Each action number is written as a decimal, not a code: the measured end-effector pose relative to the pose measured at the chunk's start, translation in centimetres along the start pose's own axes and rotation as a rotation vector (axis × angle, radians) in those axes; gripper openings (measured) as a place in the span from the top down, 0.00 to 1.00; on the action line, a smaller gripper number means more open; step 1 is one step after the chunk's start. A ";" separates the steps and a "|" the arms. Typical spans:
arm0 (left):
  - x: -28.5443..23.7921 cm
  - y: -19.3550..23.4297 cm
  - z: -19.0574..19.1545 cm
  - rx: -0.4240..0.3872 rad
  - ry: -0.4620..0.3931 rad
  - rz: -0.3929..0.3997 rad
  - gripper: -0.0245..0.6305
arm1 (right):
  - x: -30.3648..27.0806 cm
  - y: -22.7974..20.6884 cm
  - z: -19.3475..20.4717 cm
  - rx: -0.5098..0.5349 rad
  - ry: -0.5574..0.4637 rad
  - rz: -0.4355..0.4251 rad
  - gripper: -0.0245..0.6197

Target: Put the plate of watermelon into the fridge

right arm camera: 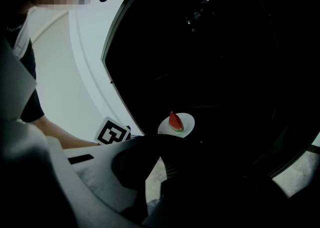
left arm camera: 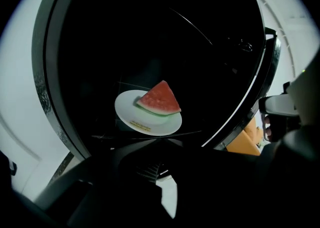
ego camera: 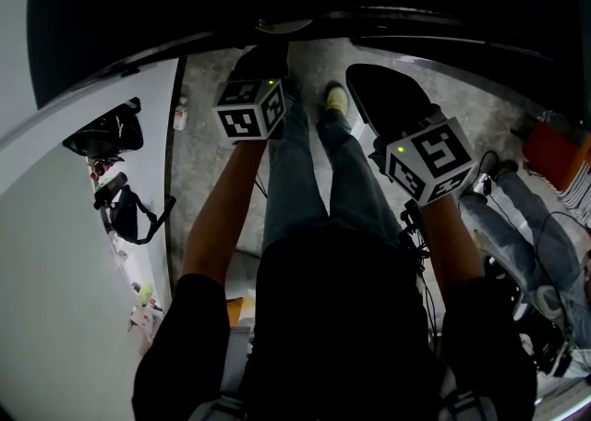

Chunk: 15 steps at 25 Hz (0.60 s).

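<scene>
Watermelon slice (left arm camera: 160,99) on white plate (left arm camera: 131,114) inside dark fridge (left arm camera: 150,32), left gripper (left arm camera: 160,143) just short of the plate, jaws closed, empty, right gripper (right arm camera: 167,143) farther from the plate, likewise closed.

Round white plate (left arm camera: 145,122) sits on a thin clear shelf (left arm camera: 107,136) inside the dark-lined fridge (left arm camera: 150,32), low & approx mid-cavity. Red triangular watermelon wedge (left arm camera: 159,99) lies on plate's R-rear part. L gripper (left arm camera: 160,144) is just in front of plate, outside the shelf edge. R gripper (right arm camera: 162,142) is to its R, further back. Person's jeans-clad legs (ego camera: 314,170) are below, btwn both arms.
</scene>
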State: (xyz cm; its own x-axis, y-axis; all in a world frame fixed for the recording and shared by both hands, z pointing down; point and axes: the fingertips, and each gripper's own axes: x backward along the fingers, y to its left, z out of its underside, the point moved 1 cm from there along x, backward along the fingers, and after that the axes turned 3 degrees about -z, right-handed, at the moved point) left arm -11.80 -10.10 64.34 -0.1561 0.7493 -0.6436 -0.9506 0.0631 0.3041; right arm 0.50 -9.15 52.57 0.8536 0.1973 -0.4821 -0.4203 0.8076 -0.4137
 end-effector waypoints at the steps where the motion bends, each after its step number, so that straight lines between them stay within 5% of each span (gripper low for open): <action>1: 0.0 -0.1 0.0 -0.004 -0.001 0.002 0.95 | 0.2 -0.1 0.0 0.001 -0.001 0.003 0.94; 15: 5.2 -3.9 -0.4 -0.032 -0.006 0.058 0.95 | 4.0 0.3 -3.9 0.065 -0.069 0.032 0.94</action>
State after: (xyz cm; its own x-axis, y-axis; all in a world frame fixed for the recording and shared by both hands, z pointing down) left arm -8.99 -6.77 59.52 -0.2095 0.7547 -0.6217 -0.9480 -0.0012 0.3181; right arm 2.60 -10.26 47.54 0.8601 0.2593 -0.4393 -0.4287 0.8341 -0.3471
